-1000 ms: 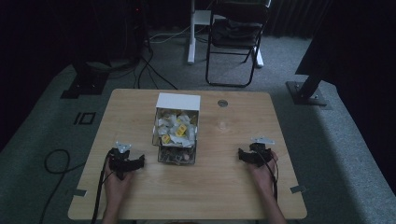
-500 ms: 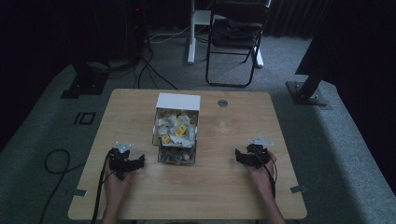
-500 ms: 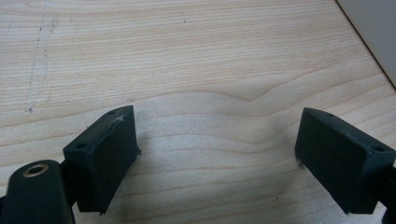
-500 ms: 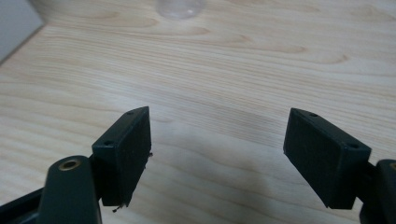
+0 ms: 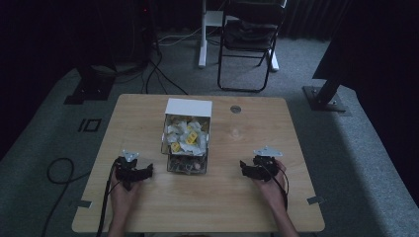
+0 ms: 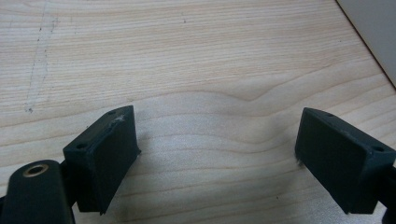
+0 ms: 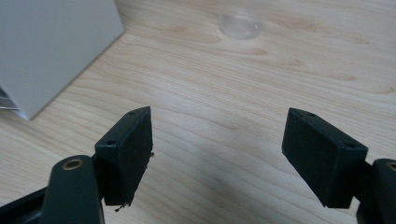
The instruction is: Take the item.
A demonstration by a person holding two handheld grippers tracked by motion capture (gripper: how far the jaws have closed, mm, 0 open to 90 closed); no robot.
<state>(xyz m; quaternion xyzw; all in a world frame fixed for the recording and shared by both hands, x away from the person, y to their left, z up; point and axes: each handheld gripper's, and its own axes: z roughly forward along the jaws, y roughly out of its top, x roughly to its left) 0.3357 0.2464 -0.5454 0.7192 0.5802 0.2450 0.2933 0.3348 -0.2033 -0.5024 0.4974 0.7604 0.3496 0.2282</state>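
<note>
Both sets of jaws stand wide apart with nothing between them: I see only bare wood in the gap of my left gripper (image 6: 217, 156) and of my right gripper (image 7: 217, 154).

From the high view, the wooden table (image 5: 148, 207) is the biggest thing before me, its near edge cut off at the bottom of the frame. Behind it the room is dim; a black folding chair (image 5: 247, 37) and a white post (image 5: 202, 32) stand on the grey carpet, their tops cropped, and I can barely make out the cables (image 5: 163, 74) trailing on the floor.

At the table's middle sits a white box (image 5: 188, 106) with a clear 2-tier container (image 5: 185, 143) in front of it, touching or just beside it, I cannot tell which. Small white and yellow packets (image 5: 187, 137) fill the upper tier; the lower tier's contents are too dark to identify.

My left gripper (image 5: 133, 173) rests left of the container, my right gripper (image 5: 257, 170) well to its right, each near the front edge.

A small round disc (image 5: 235, 109) lies near the far edge; in the right gripper view a faint clear circle (image 7: 240, 24) shows on the wood, blurred.
</note>
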